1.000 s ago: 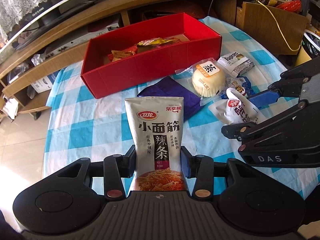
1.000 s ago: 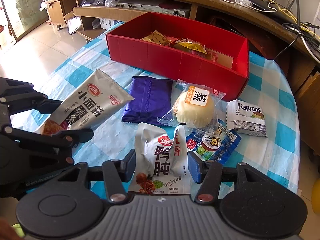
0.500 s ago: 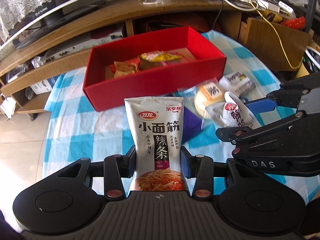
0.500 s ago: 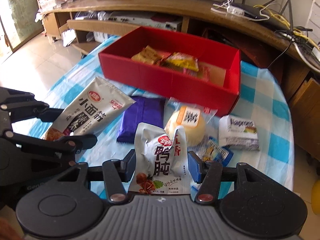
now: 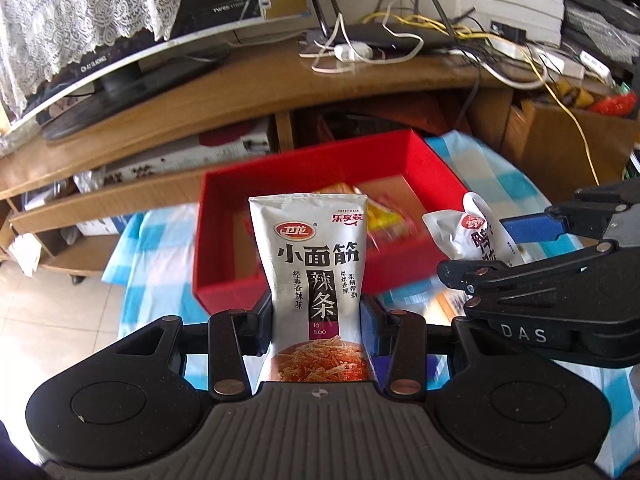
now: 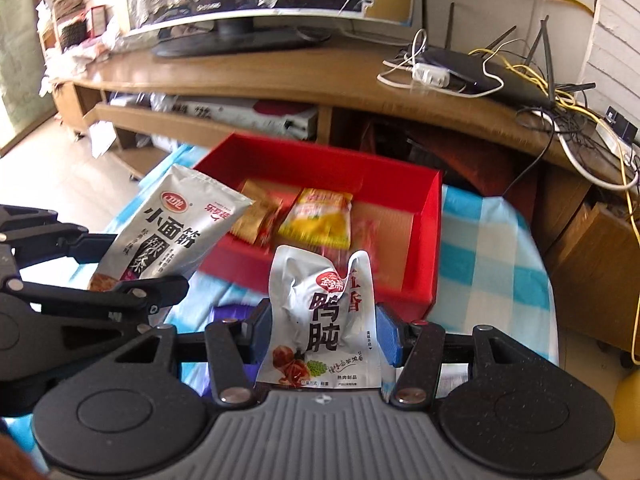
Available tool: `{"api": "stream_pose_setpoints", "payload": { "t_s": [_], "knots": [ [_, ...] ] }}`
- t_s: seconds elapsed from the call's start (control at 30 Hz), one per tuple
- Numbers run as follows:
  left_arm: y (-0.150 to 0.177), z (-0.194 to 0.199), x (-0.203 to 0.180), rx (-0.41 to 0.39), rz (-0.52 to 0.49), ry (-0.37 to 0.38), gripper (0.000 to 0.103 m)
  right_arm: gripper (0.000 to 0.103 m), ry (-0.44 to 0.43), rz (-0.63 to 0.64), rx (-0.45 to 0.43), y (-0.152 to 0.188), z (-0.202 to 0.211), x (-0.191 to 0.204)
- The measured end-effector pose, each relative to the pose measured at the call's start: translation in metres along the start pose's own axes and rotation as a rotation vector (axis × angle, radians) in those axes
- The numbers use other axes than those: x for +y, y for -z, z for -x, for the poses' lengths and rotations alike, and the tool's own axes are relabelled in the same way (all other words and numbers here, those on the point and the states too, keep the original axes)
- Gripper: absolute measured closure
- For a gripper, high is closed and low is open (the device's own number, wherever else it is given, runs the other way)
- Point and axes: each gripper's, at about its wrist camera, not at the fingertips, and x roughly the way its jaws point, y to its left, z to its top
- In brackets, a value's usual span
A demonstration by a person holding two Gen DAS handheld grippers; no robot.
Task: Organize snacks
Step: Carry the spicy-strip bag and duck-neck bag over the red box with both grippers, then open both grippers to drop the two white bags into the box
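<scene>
We hold two grippers, and each one carries one packet. Our left gripper (image 5: 316, 324) is clamped on one silver spicy gluten strip packet (image 5: 314, 276), upright between its two fingers. Our right gripper (image 6: 320, 332) is clamped on one white crumpled duck gizzard packet (image 6: 322, 320). Both packets are in the air, in front of one red box (image 6: 428, 248) on the blue-and-white checked tablecloth (image 6: 500, 240). Inside the box we count at least two snacks: one yellow packet (image 6: 318, 218) and one brown-orange packet (image 6: 256, 216).
</scene>
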Motion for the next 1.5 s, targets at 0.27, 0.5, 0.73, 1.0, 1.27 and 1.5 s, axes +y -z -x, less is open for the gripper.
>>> {"api": "stream_pose_setpoints", "payload": {
  "t_s": [0.27, 0.5, 0.73, 1.0, 1.27, 1.5],
  "knots": [
    [-0.03, -0.029, 0.012, -0.02, 0.008, -0.029, 0.055, 0.037, 0.011, -0.022, -0.016, -0.037, -0.034, -0.011],
    [-0.051, -0.062, 0.023, -0.013, 0.028, -0.038, 0.055, 0.036, 0.005, -0.042, -0.009, -0.059, -0.07, -0.02],
    [-0.055, -0.094, 0.031, 0.024, 0.055, -0.028, 0.055, 0.036, -0.018, -0.062, 0.024, -0.065, -0.108, -0.026],
    [-0.05, -0.121, 0.033, 0.066, 0.065, -0.039, 0.054, 0.036, -0.02, -0.074, 0.053, -0.059, -0.14, -0.033],
    [-0.046, -0.131, 0.034, 0.082, 0.05, -0.063, 0.042, 0.032, 0.01, -0.068, 0.058, -0.059, -0.151, -0.038],
    [-0.048, -0.122, 0.032, 0.053, 0.018, -0.113, 0.028, 0.029, 0.043, -0.048, 0.033, -0.059, -0.139, -0.037]
  ]
}}
